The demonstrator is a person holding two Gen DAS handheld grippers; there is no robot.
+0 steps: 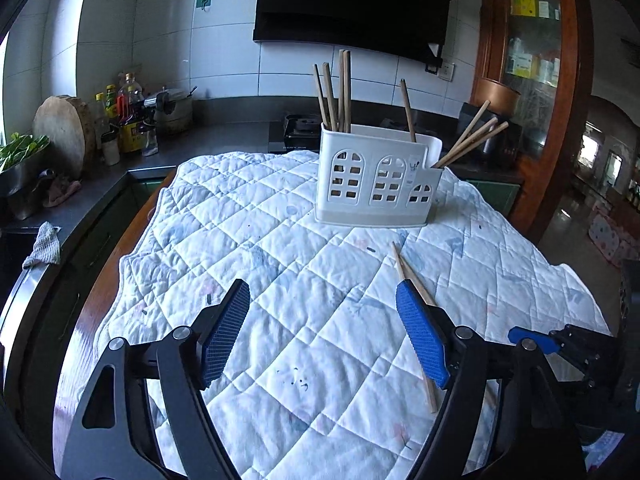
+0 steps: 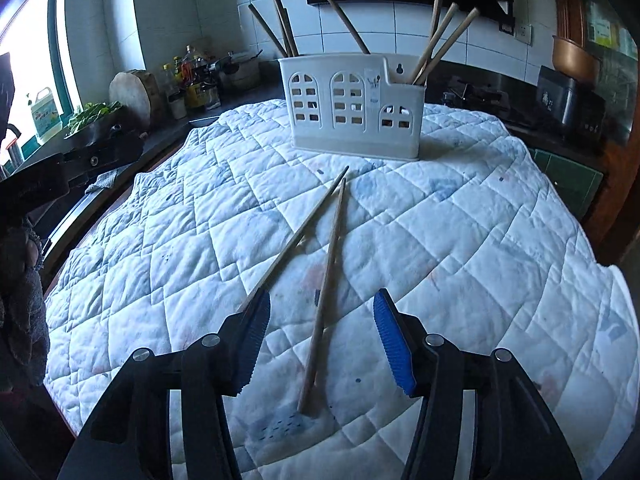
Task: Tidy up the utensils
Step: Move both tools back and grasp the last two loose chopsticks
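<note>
While a white utensil holder (image 2: 354,106) stands upright at the far side of a quilted cloth (image 2: 460,248), two grippers wait over it with nothing held.

On the left, the left gripper (image 1: 324,336) has its blue fingers spread wide apart above bare cloth. Toward the right, two loose chopsticks (image 2: 326,260) lie on the cloth in front of the holder, one reaching between the parted fingers of the right gripper (image 2: 322,344). More chopsticks (image 2: 436,42) stand in the holder's compartments.

Left gripper (image 1: 323,312): jaws spread wide, nothing between the blue pads, angled down.
Right gripper (image 2: 322,322): jaws apart, blue pads clear, angled down.
</note>
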